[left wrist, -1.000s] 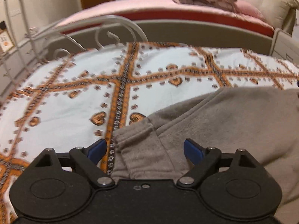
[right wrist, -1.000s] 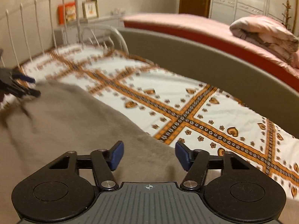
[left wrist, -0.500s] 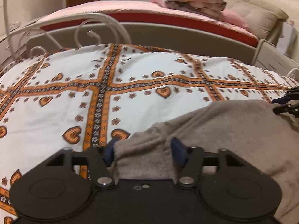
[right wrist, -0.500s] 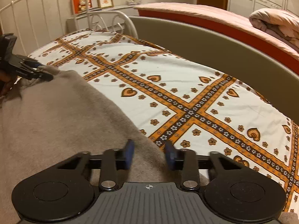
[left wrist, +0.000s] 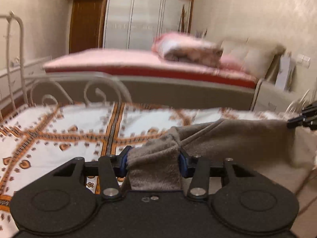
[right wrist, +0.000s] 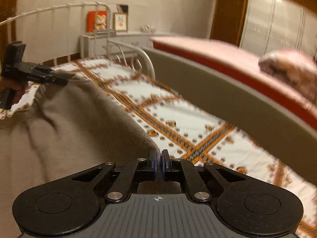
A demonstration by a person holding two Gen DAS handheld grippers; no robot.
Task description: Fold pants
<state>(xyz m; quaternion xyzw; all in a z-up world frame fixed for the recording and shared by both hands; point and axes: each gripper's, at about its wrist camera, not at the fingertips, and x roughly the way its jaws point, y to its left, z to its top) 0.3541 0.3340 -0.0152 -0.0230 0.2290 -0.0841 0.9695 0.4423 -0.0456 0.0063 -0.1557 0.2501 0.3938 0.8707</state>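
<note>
The grey fleece pants (left wrist: pixel 237 138) hang stretched between my two grippers above the bed. My left gripper (left wrist: pixel 153 163) is shut on a bunched thick corner of the pants (left wrist: pixel 154 170). My right gripper (right wrist: pixel 158 161) is shut on the pants' other corner, a thin edge of the grey cloth (right wrist: pixel 79 123). The right gripper also shows at the right edge of the left wrist view (left wrist: pixel 303 119). The left gripper also shows at the left of the right wrist view (right wrist: pixel 39 75), clamped on the cloth's far corner.
The bed has a white cover with orange cross and heart patterns (left wrist: pixel 59 130) and a white metal frame (right wrist: pixel 59 10). A second bed with a pink cover (left wrist: pixel 118 59) and folded blanket (left wrist: pixel 188 49) stands behind. A white dresser (right wrist: pixel 122 41) stands at the wall.
Both grippers closed on the pants' corners and lifted the cloth off the bed. The views now tilt up toward the room.
</note>
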